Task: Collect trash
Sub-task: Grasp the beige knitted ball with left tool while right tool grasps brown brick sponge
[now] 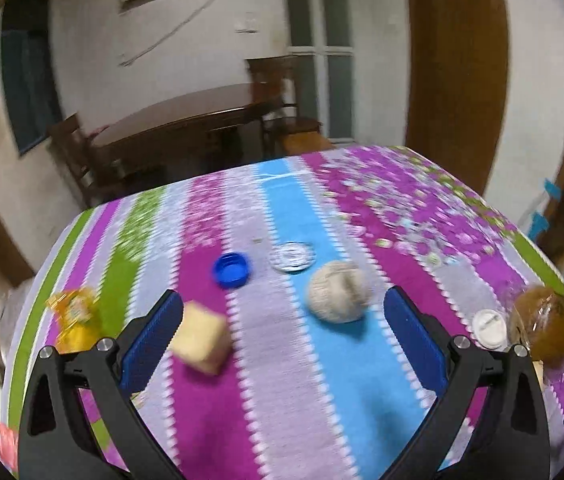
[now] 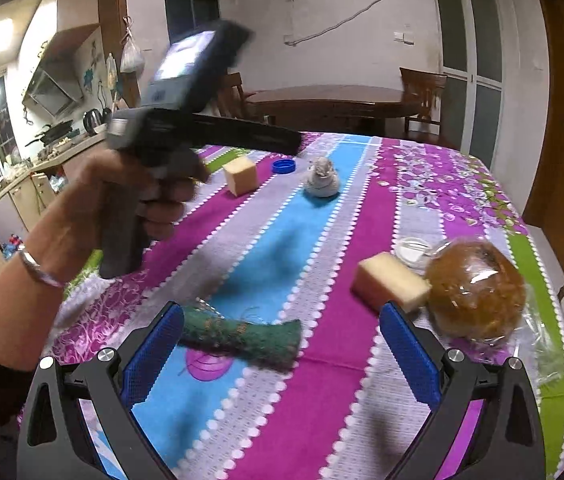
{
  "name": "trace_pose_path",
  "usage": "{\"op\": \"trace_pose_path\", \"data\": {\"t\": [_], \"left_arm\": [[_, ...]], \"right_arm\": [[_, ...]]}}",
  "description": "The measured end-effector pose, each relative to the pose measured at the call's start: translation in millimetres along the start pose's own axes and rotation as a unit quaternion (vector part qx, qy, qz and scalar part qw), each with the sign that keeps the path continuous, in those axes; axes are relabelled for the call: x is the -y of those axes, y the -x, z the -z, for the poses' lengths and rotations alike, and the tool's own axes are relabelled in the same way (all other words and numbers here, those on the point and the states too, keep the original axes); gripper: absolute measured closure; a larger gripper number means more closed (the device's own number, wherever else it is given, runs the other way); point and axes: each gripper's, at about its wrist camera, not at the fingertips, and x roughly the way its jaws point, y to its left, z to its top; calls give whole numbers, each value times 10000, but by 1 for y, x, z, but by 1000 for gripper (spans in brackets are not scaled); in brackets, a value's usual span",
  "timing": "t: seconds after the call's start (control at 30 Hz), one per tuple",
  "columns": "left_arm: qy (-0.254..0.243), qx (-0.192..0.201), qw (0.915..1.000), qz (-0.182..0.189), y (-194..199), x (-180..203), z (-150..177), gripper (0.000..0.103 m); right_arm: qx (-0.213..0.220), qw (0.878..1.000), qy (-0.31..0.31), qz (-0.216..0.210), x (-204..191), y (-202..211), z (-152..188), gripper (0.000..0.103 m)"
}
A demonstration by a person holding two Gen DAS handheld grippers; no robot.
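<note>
Crumpled paper ball [image 1: 338, 292] on striped tablecloth [image 1: 266, 380]

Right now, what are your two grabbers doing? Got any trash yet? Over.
Left gripper open, empty. Right gripper open, empty, near green scrubber. Blue cap, crumpled ball lie loose on the tablecloth. Nothing blocking.

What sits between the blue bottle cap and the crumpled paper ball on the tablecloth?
In the left wrist view, a clear round lid lies between the blue bottle cap and the crumpled paper ball, slightly farther back.
</note>
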Motion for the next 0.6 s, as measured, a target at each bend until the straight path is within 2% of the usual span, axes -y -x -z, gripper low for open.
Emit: {"op": "trace_pose_path", "data": {"t": [0.13,0.2,0.23,0.27,0.3,0.33,0.37,0.47,0.6], "left_arm": [[-562,-249,9979,-182,-33,29,-4,6],[-646,-483,9965,-232,-51,34,-4,6],[-661,-624,9956,-215,-61,35,-2,16],[-671,-775,9945,-235,-70,36,0,33],[-651,-942,9932,-210,-77,35,2,41],[-609,-998,9931,-72,-79,34,4,61],[-548,-968,9938,5,-77,33,6,62],[-262,-741,9968,-153,-60,25,6,65],[275,-155,9994,-119,-4,8,1,65]], "right_arm": [[-27,9999,-130,-24,0,0,1,5],[-45,9999,-124,-16,-2,5,5,5],[-64,9999,-103,-23,-3,6,5,5],[-93,9999,-71,-43,-4,7,6,5],[-142,9999,-9,-75,-6,9,9,5],[-185,9998,50,-103,-7,11,11,5],[-224,9996,142,-136,-10,14,14,5],[-246,9992,289,-141,-12,22,22,5],[-211,9994,166,-229,-4,30,25,5]]}}
